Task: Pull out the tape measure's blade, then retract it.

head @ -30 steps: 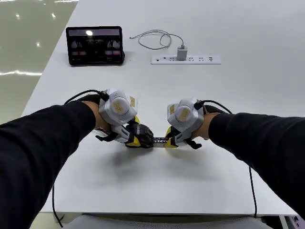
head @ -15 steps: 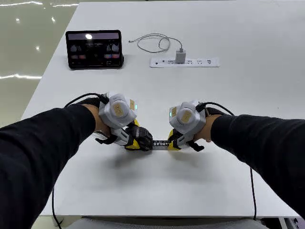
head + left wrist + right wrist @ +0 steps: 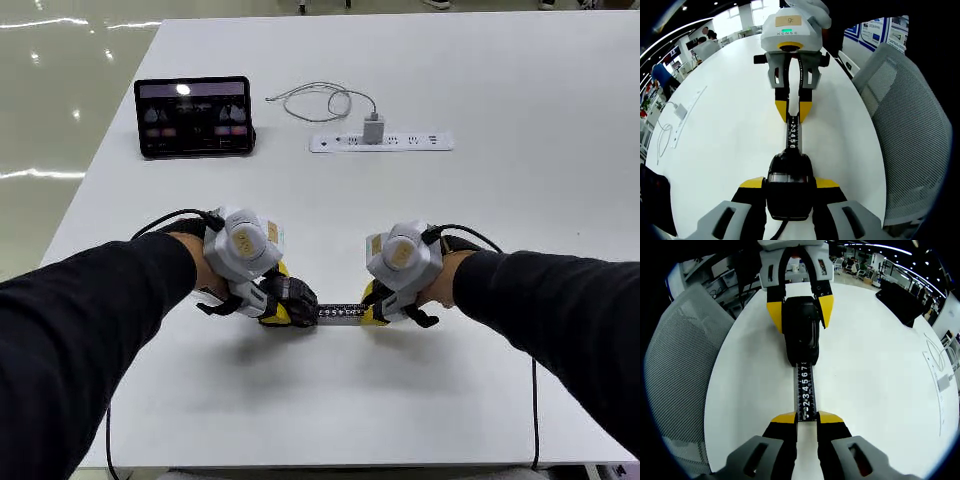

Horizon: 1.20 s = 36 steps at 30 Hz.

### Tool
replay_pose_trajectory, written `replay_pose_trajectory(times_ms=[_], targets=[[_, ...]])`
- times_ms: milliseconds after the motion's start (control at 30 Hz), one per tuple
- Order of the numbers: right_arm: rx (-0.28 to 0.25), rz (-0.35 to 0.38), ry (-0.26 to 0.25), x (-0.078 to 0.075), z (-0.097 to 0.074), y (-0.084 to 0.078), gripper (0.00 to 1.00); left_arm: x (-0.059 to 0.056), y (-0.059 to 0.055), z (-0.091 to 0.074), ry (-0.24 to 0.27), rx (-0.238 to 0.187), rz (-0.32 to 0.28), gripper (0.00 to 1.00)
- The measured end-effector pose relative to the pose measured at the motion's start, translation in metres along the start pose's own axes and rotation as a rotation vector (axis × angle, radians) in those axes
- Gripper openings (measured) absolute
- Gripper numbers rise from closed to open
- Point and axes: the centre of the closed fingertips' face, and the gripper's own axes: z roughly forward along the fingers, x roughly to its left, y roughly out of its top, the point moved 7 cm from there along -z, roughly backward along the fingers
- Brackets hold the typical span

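Note:
The black tape measure case sits low over the white table, with my left gripper shut on it. In the left gripper view the case lies between the yellow-tipped jaws. A short length of numbered blade runs from the case to my right gripper, which is shut on the blade's end. In the right gripper view the blade shows numerals up to about eight, leading to the case and the left gripper. The right gripper faces me in the left gripper view.
A black tablet stands at the back left. A white power strip with a plugged charger and coiled cable lies behind centre. A grey mesh chair stands beside the table. People stand in the far background of the left gripper view.
The two grippers have drawn slightly farther apart, and a little more blade shows between them. The head camera has tilted, shifting the whole scene.

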Motion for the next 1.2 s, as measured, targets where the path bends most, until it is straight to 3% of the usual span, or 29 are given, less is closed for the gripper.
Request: replay_pose_trajectory(times_ms=[1200], targets=[[-0.019,0.004,-0.014,0.002,-0.017,-0.026,0.10,-0.002,0.000,0.001,0.011,0.002,-0.006,0.31]])
